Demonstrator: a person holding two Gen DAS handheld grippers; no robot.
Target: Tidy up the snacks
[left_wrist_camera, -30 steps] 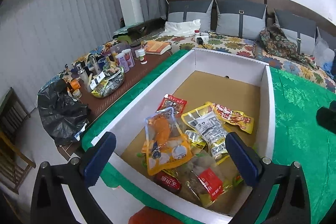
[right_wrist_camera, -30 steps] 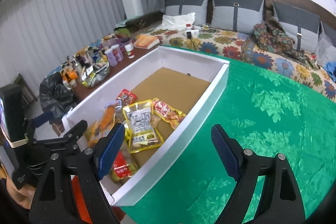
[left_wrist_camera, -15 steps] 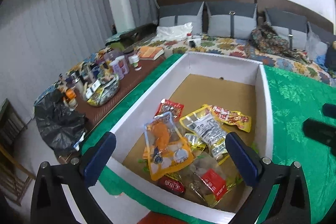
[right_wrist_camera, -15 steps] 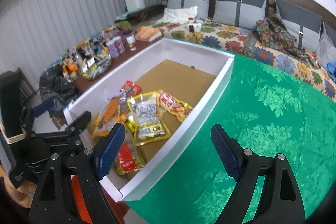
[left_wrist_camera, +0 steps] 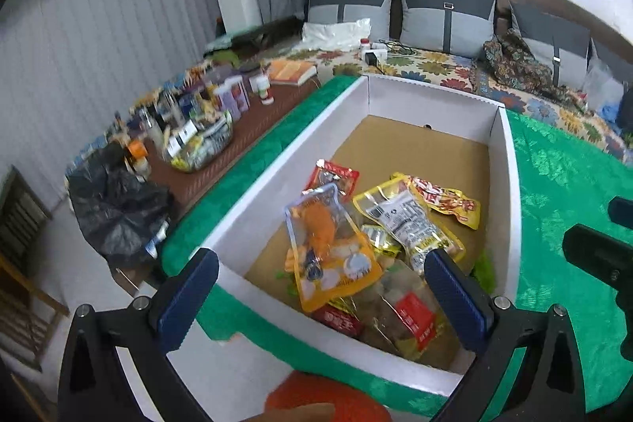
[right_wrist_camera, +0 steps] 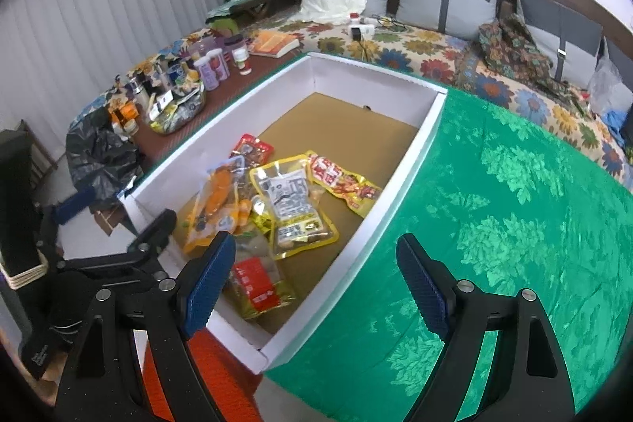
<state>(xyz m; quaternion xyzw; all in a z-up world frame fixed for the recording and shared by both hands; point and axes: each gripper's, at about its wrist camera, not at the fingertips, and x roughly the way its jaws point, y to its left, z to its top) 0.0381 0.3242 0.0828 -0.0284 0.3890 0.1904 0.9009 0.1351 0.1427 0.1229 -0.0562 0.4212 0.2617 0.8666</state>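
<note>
Both grippers held wide apart and empty above the near end of the snack box.

The left gripper is poised over the heaped snack packets; the right gripper is set over the box's right wall. The packets are piled at the near end of the white cardboard box, on the green tablecloth; the far half is bare, presumably kept for sorting.
</note>
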